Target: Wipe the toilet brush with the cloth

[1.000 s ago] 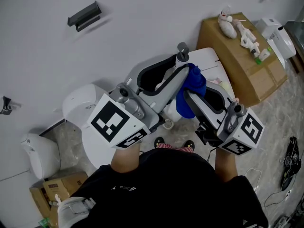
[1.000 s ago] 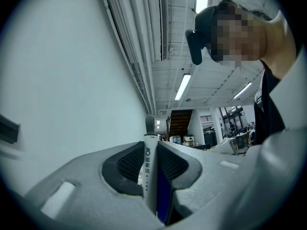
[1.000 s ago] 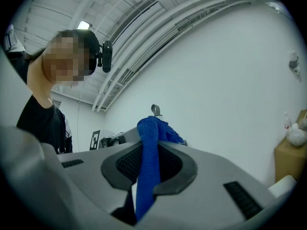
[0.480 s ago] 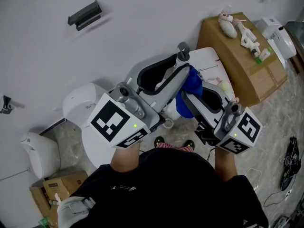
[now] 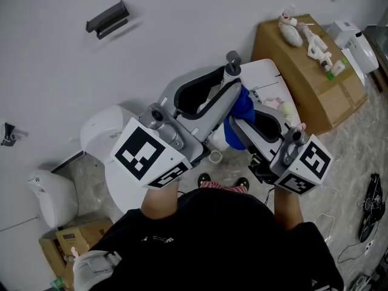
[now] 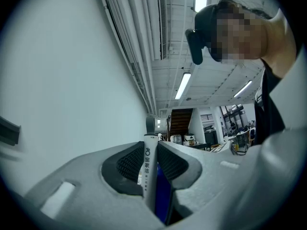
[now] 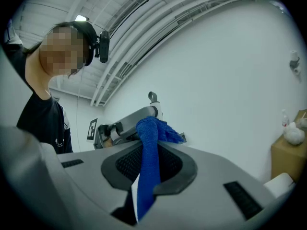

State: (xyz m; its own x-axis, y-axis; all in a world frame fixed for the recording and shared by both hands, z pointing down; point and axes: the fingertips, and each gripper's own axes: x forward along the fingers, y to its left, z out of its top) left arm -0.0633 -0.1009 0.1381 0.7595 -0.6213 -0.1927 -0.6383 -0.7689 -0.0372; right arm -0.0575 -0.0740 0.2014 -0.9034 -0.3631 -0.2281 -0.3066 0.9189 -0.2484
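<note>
The toilet brush's white handle with its grey top (image 5: 232, 62) stands between the jaws of my left gripper (image 5: 228, 80), which is shut on it. In the left gripper view the printed handle (image 6: 149, 169) runs up through the left gripper (image 6: 151, 146), with blue cloth (image 6: 163, 201) right behind it. My right gripper (image 5: 240, 123) is shut on the blue cloth (image 5: 242, 111), which lies against the handle just below the left jaws. The right gripper view has the cloth (image 7: 148, 164) hanging through the right gripper (image 7: 152, 150). The brush head is hidden.
A white toilet (image 5: 102, 133) sits below the left gripper. A cardboard box (image 5: 310, 80) with small toys on it stands at the right, next to a white cabinet top (image 5: 265, 76). A dark fixture (image 5: 108, 18) hangs on the wall. Cables (image 5: 370, 208) lie on the floor.
My right gripper has shifted slightly up and left with the cloth along the handle. The left gripper and the brush have stayed put.
</note>
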